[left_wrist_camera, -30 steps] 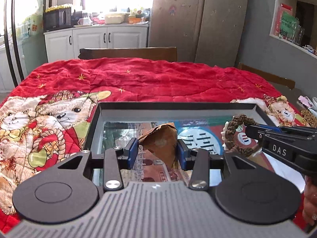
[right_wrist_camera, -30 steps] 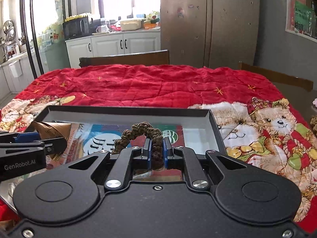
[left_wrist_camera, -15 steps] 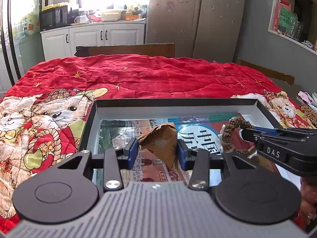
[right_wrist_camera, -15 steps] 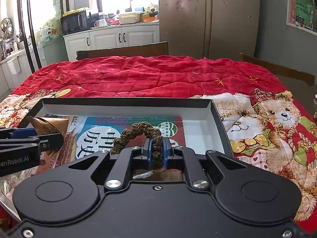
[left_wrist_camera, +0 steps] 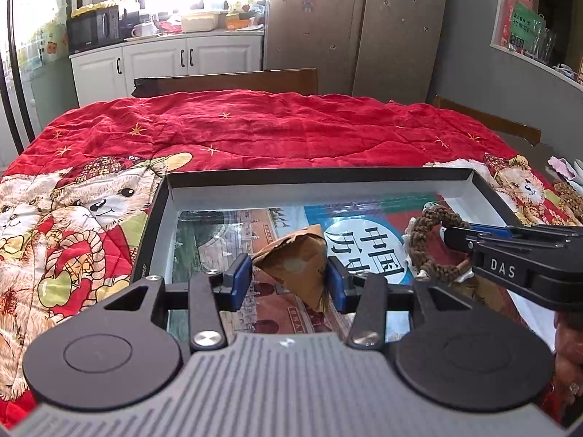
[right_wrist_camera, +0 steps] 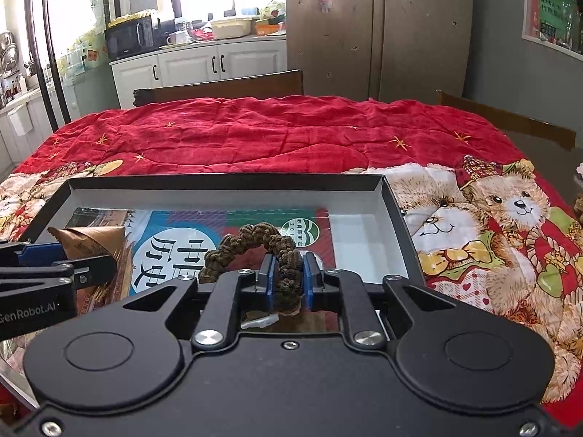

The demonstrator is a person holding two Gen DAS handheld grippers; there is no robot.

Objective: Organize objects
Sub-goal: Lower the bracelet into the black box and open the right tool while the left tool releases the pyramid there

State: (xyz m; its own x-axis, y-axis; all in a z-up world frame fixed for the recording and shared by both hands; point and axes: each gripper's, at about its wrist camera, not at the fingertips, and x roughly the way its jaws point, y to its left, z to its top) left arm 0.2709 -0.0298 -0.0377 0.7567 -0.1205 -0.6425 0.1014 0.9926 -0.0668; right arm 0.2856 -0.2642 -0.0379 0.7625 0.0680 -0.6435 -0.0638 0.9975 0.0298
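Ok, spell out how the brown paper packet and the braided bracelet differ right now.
Look: the brown paper packet is a smooth, creased wedge; the braided bracelet is a knobbly loop.
Grip: the left gripper, its jaws just opened wider, stands clear of the packet; the right gripper, jaws just eased slightly, presses the bracelet.
Shared: both are brown and sit over the black tray.

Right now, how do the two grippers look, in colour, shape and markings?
Both are black, with two round discs at the base and silver screws on the linkage bars. The fingers carry blue pads. The left gripper has a grey ribbed body and reads "GenRobot.AI" on its side in the right wrist view. The right gripper has a smooth black body and reads "DAS" on its side.
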